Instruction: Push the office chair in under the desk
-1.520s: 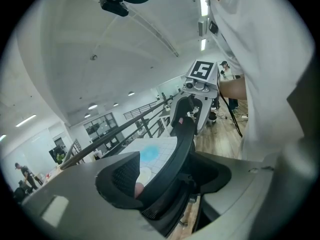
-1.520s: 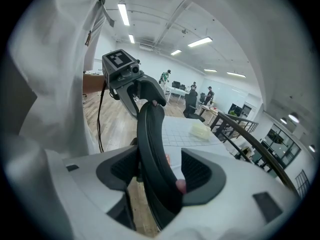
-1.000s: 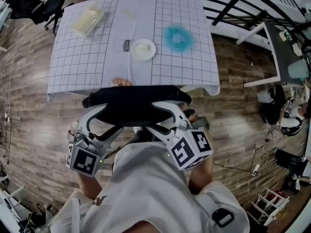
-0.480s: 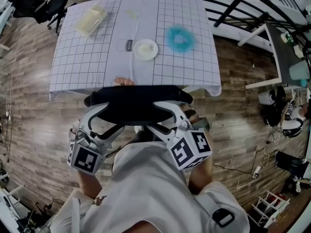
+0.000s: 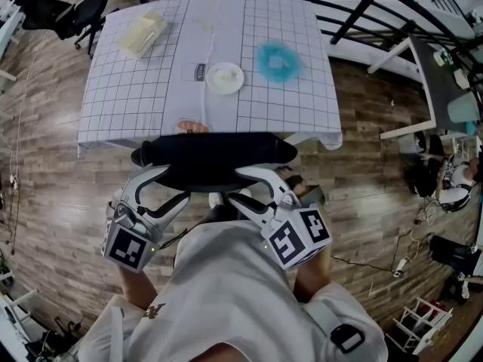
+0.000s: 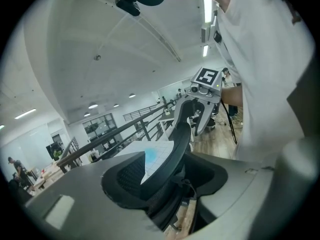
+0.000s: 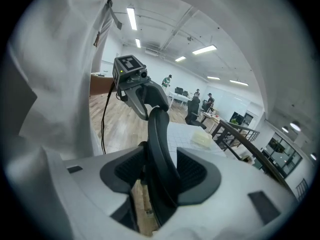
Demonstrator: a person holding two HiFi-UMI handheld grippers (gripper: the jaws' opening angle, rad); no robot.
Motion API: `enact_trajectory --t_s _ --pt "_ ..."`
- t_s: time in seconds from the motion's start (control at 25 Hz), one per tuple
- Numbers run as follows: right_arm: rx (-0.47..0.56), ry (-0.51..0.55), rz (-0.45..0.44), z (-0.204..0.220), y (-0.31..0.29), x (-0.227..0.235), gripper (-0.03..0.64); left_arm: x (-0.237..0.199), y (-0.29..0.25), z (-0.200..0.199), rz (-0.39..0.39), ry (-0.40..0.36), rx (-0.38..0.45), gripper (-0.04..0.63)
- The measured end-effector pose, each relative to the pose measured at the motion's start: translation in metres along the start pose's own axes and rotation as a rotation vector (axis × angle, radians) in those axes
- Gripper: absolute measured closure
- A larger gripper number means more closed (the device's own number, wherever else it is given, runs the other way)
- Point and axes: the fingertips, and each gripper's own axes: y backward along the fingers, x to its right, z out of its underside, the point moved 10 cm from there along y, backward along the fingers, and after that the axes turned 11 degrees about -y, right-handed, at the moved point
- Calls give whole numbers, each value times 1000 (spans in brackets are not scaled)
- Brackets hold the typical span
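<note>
The office chair (image 5: 215, 161) is seen from above as a dark curved backrest (image 6: 177, 144). It lies just before the near edge of the desk (image 5: 136, 111) and overlaps the hem of the checked cloth. The seat is hidden beneath it, so how far it is tucked under cannot be told. The push is judged to be barely begun.

At the left, the left gripper (image 5: 172, 185) is set astride the left part of the backrest's top edge. In its own view the rim runs between the two pads, which are clenched on it. At the right, the right gripper (image 5: 243, 187) is placed likewise on the right part of the edge, its pads also closed against the rim. A hold at two spread points is probably chosen so that the chair can be driven straight forward without swivelling.

On the desk, from left to right, a cream box (image 5: 141, 32), a white plate (image 5: 225, 78) and a blue fluffy object (image 5: 276, 60) are laid well back from the near edge, clear of the chair.

Against the earlier frames, little is altered. The backrest is found at the same place by the cloth hem. Both pairs of jaws have just been closing onto the rim, and the right marker cube is seen slightly rolled.
</note>
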Motion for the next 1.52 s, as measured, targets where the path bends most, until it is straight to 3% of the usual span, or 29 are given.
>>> enact_trajectory --t_s 0.16,0.24,0.48,0.76,0.92,1.24,1.52 --pt "125 -20 5 -10 13 0 453 -4 10 -7 -40 22 77 408" --pt "204 -41 20 -16 20 2 502 -9 19 -11 -104 68 154 508" --pt "357 -99 97 -29 28 11 592 -21 34 -23 -228 108 297 589" --pt "451 -166 118 -37 28 17 615 -23 24 -30 -275 127 363 594" --pt "489 -237 139 -38 26 23 615 -25 15 -33 -308 181 377 594" --pt "471 -398 171 -30 18 27 617 -26 1 -29 -338 284 340 595" --pt "467 -452 180 -22 11 33 615 -25 -8 -22 -334 308 317 595"
